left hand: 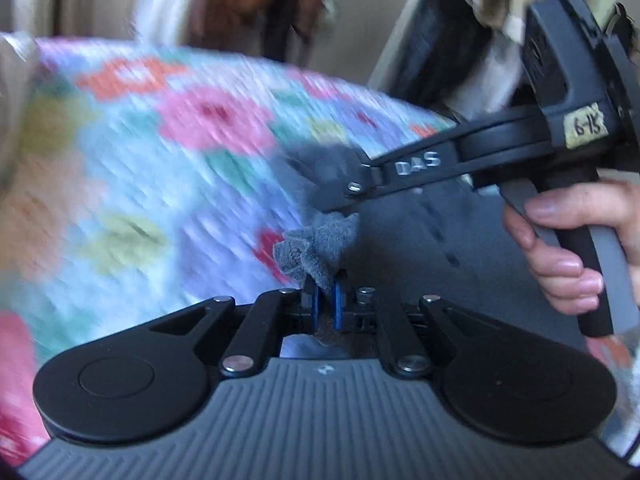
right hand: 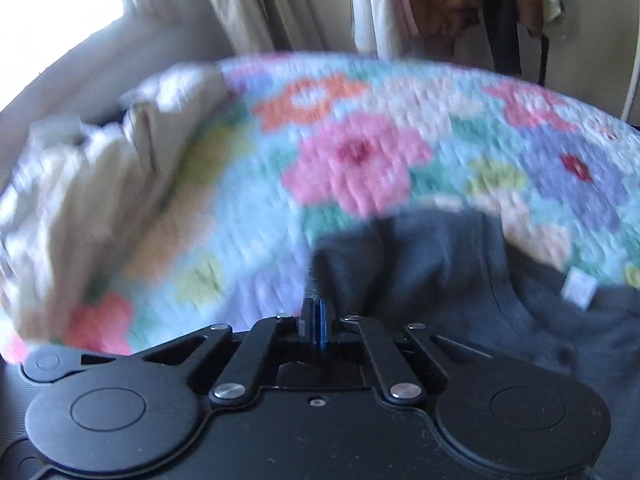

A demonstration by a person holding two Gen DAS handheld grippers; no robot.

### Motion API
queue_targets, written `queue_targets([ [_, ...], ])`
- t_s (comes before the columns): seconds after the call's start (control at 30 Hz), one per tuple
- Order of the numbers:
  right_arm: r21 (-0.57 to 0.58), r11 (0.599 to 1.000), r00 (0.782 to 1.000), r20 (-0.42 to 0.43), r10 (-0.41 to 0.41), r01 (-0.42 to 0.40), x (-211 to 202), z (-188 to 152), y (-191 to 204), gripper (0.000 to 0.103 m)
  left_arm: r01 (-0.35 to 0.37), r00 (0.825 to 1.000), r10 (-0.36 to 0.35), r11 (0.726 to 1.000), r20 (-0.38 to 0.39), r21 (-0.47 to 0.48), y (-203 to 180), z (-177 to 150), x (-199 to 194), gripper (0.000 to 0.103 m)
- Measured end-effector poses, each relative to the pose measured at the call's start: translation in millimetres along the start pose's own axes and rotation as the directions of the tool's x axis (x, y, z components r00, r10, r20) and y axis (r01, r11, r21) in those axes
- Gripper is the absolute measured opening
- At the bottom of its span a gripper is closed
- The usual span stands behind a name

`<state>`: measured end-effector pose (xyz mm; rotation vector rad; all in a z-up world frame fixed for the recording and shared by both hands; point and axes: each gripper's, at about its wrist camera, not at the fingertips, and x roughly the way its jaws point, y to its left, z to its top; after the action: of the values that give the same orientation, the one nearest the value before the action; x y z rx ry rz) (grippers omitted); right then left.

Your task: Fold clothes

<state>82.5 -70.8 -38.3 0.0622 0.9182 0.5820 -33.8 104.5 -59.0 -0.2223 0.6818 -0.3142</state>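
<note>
A dark grey fleece garment lies on a floral quilt. My left gripper is shut on a bunched edge of the garment. The right gripper also shows in the left wrist view, coming in from the right and shut on the grey cloth just beyond mine; a hand holds its handle. In the right wrist view my right gripper is shut on a fold of the grey garment, which has a white label at the right. The quilt is blurred.
A pile of cream cloth lies at the left of the quilt. Curtains and hanging clothes stand behind the bed. A dark framed object leans at the upper right in the left wrist view.
</note>
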Motion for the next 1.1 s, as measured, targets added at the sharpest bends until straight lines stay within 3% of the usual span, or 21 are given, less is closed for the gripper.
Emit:
queue_targets([
  [0.07, 0.043, 0.998, 0.997, 0.064, 0.048, -0.051, -8.2, 9.5, -0.3, 0.002, -0.055, 0.994, 0.059, 0.997, 0.089, -0.048, 13.8, 10.0, -18.7, 0.006],
  [0.13, 0.055, 0.998, 0.995, 0.093, 0.039, -0.044, -12.9, 14.1, 2.6, 0.002, -0.08, 0.98, 0.1, 0.989, 0.17, -0.121, 28.9, 16.1, -37.4, 0.006],
  [0.2, 0.05, 0.999, 0.994, 0.105, 0.007, -0.012, -16.6, 12.0, 5.1, 0.002, -0.034, 0.975, 0.064, 0.99, 0.214, -0.14, 35.8, 15.7, -50.6, 0.006],
  [0.27, 0.048, 0.997, 0.995, 0.075, -0.061, 0.058, -14.8, 2.9, 2.8, 0.002, 0.056, 0.984, -0.033, 0.99, 0.173, -0.127, 36.1, 13.3, -50.6, 0.007],
  [0.37, 0.02, 0.979, 0.979, -0.023, -0.203, 0.204, -3.3, -14.4, -3.5, 0.003, 0.103, 0.993, -0.096, 0.989, 0.073, -0.102, 27.0, 6.0, -35.8, 0.007],
  [0.43, -0.022, 0.953, 0.948, -0.096, -0.304, 0.303, 6.5, -25.3, -7.2, 0.005, 0.091, 0.996, -0.091, 0.994, 0.009, -0.061, 17.2, 1.7, -22.1, 0.008],
  [0.53, -0.003, 0.933, 0.928, -0.105, -0.359, 0.36, 2.1, -29.3, -14.5, 0.014, 0.096, 0.994, -0.096, 0.995, -0.042, 0.01, 5.9, -4.5, -11.3, 0.014],
  [0.6, 0.043, 0.942, 0.942, -0.061, -0.33, 0.332, -11.9, -23.2, -16.0, 0.031, 0.088, 0.995, -0.087, 0.996, -0.039, 0.015, 5.1, -7.4, -9.3, 0.018],
  [0.7, 0.1, 0.968, 0.972, 0.013, -0.234, 0.232, -28.5, -11.4, -15.2, 0.053, 0.052, 0.999, -0.052, 0.999, -0.006, -0.007, 7.5, -8.2, -6.5, 0.036],
  [0.77, 0.132, 0.982, 0.988, 0.046, -0.145, 0.138, -31.6, -3.7, -14.4, 0.055, 0.026, 0.999, -0.025, 0.999, 0.024, -0.029, 11.6, -6.6, -4.7, 0.043],
  [0.87, 0.147, 0.987, 0.997, 0.014, -0.071, 0.068, -13.9, 0.9, -13.2, 0.056, 0.034, 0.999, -0.03, 0.996, 0.043, -0.088, 23.8, -3.8, -1.7, 0.045],
  [1.0, 0.07, 0.994, 0.986, -0.153, -0.071, 0.083, 11.5, -14.9, -7.7, 0.056, 0.129, 0.992, -0.126, 0.974, 0.03, -0.186, 38.2, -7.7, 4.9, 0.049],
  [1.1, -0.004, 0.994, 0.967, -0.23, -0.106, 0.107, 14.5, -38.9, -7.3, 0.056, 0.152, 0.988, -0.153, 0.965, 0.009, -0.212, 38.0, -9.3, 8.9, 0.049],
])
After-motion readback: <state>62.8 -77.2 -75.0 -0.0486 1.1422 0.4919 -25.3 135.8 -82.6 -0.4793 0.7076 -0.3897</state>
